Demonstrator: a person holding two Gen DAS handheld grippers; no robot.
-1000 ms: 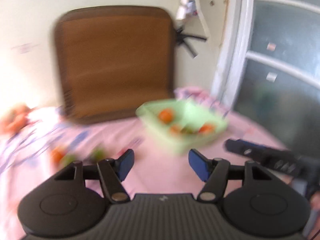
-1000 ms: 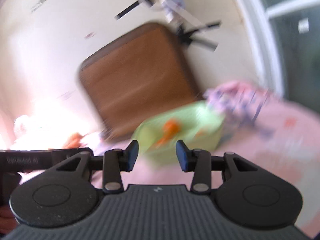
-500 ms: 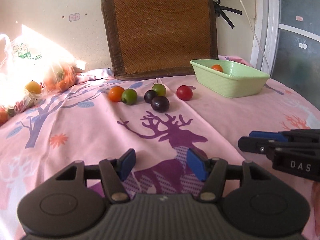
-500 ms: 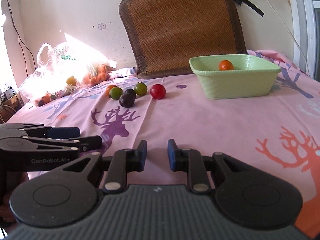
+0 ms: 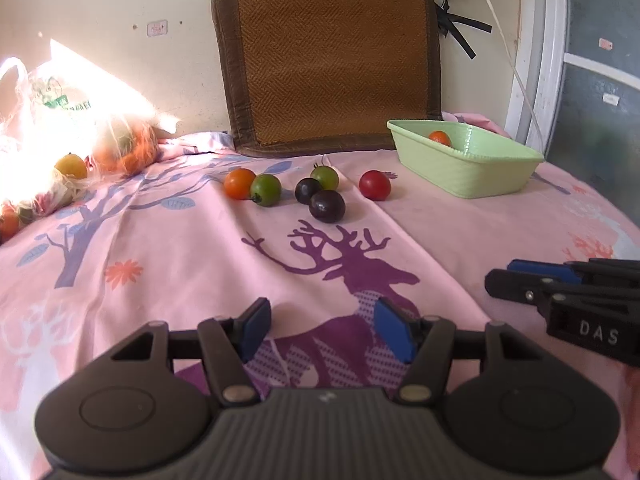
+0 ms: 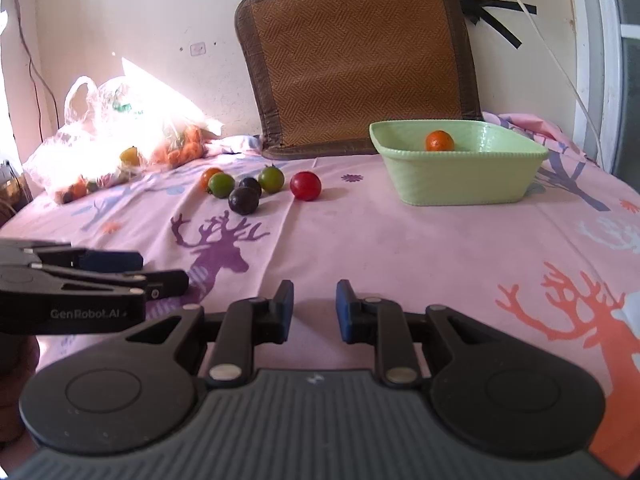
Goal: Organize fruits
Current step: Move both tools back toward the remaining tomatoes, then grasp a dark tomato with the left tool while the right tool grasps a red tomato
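Jaws of the left gripper (image 5: 318, 330) stand parted and empty, the right gripper's (image 6: 314, 312) clenched on nothing (neither near fruit), since six tomatoes (image 5: 327, 206) wait mid-bed beside the green basket (image 5: 466, 178) holding one orange tomato (image 5: 440, 137).

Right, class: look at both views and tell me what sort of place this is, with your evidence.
Probably a room in a home, not a lab: a pink deer-print cloth covers the surface, a woven mat leans on a plain wall, and a plastic shopping bag of produce sits beside loose tomatoes.
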